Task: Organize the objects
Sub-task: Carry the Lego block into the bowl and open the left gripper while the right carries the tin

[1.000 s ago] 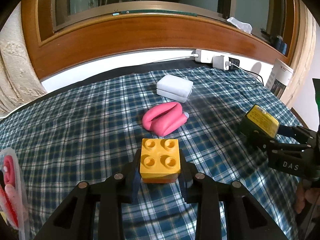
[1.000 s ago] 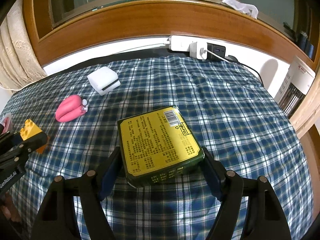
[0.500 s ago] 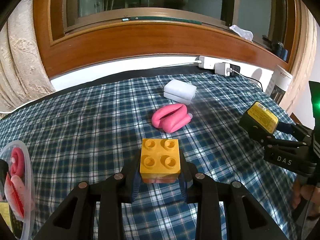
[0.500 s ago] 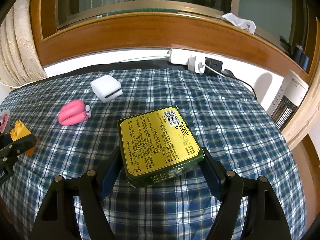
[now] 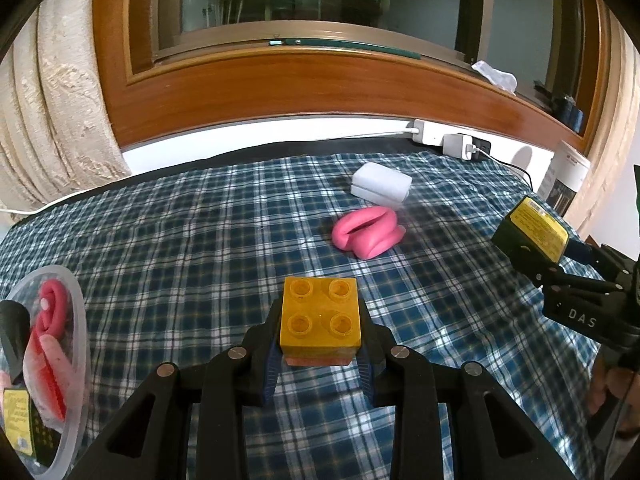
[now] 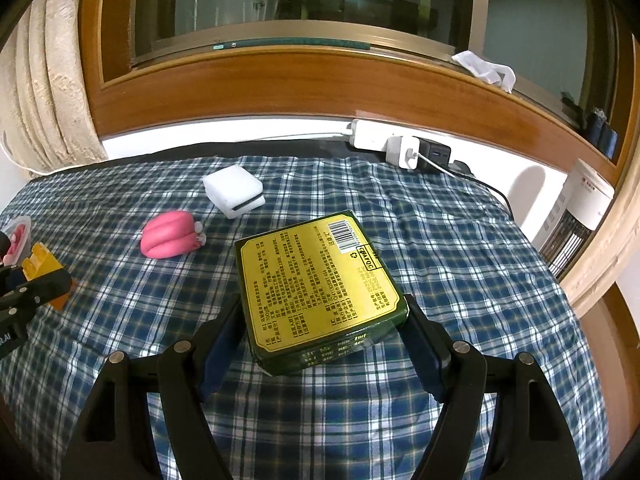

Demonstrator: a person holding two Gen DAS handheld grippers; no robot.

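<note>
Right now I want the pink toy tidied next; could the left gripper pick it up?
Probably not yet: the left gripper is shut on the yellow brick. The pink toy lies ahead on bare cloth, nothing between.

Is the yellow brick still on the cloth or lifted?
Lifted: the left tool grips the yellow brick clear of the checked cloth.

Yellow 4-stud brick and green-yellow tin are held above the plaid cloth.
</note>
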